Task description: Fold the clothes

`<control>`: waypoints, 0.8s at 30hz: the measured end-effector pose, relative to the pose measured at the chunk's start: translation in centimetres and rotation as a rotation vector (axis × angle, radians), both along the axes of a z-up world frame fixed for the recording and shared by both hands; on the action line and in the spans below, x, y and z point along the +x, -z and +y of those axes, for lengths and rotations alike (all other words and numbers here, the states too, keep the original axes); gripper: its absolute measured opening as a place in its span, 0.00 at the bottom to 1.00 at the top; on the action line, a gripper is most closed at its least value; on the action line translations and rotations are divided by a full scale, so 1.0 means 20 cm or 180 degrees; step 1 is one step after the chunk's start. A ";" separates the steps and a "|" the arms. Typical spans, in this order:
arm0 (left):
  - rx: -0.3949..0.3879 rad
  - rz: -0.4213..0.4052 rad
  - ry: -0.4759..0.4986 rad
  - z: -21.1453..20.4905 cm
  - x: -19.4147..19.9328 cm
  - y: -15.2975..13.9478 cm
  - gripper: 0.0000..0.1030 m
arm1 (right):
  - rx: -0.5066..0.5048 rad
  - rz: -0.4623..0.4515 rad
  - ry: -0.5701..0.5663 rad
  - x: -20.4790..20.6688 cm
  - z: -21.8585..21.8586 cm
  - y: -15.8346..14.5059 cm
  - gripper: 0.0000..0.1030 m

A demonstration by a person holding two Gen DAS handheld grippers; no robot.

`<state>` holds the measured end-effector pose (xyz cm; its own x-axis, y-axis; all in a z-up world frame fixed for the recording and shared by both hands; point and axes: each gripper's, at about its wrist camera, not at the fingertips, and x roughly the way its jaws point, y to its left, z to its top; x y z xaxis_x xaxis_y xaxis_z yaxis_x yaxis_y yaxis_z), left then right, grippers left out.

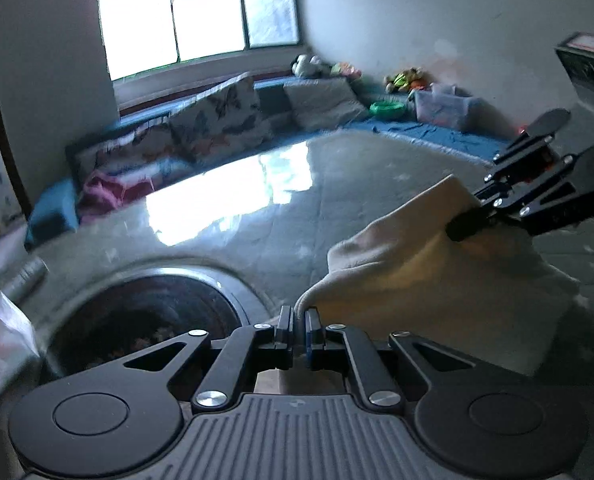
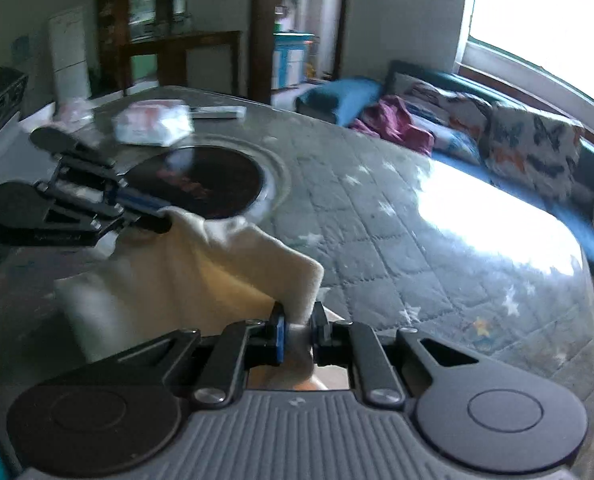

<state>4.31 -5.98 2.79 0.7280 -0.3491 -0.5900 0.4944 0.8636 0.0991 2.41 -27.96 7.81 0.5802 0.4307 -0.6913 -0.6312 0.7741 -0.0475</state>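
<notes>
Cream cloth (image 1: pixel 409 264) (soft, sagging) hangs stretched between left gripper (image 1: pixel 299 320) and right gripper (image 2: pixel 299 326), both pinching it.

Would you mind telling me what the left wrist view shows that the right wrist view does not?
Only the left wrist view shows the clear bin, the toys and the green bowl by the wall. Only the right wrist view shows the cabinet, the doorway and the white packet. Both show the cream cloth held between the left tool and right tool, the dark round inset, the quilted cover and the butterfly cushions.
</notes>
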 end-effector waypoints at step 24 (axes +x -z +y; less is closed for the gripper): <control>0.0008 0.0172 -0.0344 -0.04 0.18 0.08 0.09 | 0.0218 0.0162 0.0540 0.24 -0.03 0.22 0.24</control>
